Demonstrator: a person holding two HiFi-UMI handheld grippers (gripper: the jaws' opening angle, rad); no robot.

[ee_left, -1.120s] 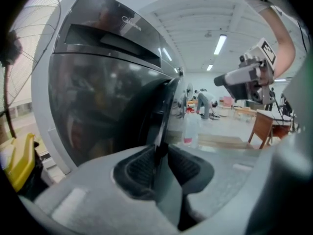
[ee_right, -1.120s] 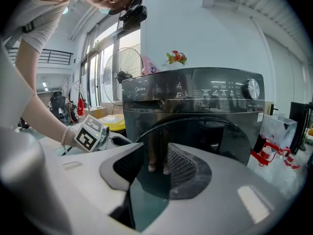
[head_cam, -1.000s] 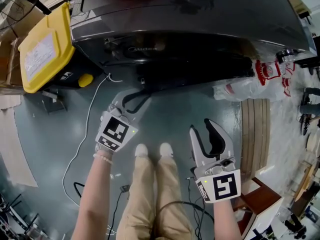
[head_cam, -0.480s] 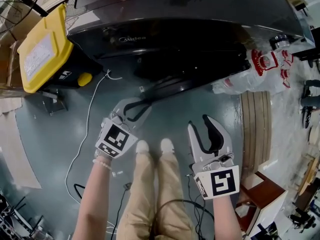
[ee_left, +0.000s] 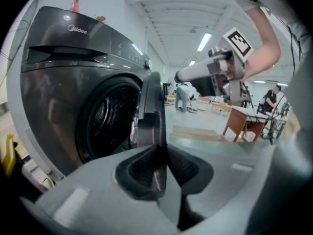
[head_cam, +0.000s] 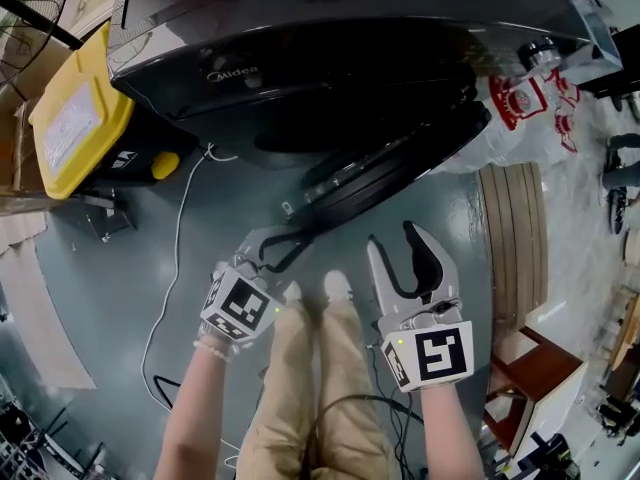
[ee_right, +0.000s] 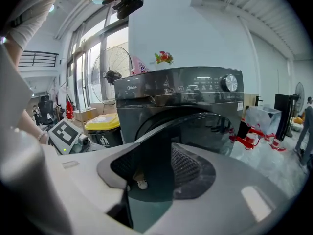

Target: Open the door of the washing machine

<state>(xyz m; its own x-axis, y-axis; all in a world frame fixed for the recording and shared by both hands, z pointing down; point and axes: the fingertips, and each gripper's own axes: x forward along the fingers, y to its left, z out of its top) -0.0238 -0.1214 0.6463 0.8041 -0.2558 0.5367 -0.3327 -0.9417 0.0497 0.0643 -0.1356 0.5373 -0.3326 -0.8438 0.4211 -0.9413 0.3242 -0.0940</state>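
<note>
Left gripper (head_cam: 290, 240) is pinching the free edge of the door (head_cam: 390, 163), its jaws closing on that thin rim, which is showing squarely between the pads in the left gripper view (ee_left: 159, 153). Right gripper (head_cam: 392, 236) is hovering just to the right with nothing in it, its jaws opening wide. The person's shoes (head_cam: 310, 293) are standing directly under both tools, and a white cable (head_cam: 175, 258) is trailing across the floor to the left of them.

Beyond the grippers the door is hanging partly open, hinged on its right side, with the dark drum mouth showing behind it in the front of the washing machine (head_cam: 330, 28).

Several things are looking risky from here, in my judgement. The hold is resting on a narrow edge, so a pull that is angling away from the door's arc is likely to let the pads slide off. The swinging rim is heading toward the right gripper, and a clash is possible if that tool is not getting out of the way. Stepping back is bringing the cable into play as a trip hazard. Farther right, a plastic bag (head_cam: 515, 103) with red print is lying against the machine beside the hinge, and it may be blocking the last part of the swing.
</note>
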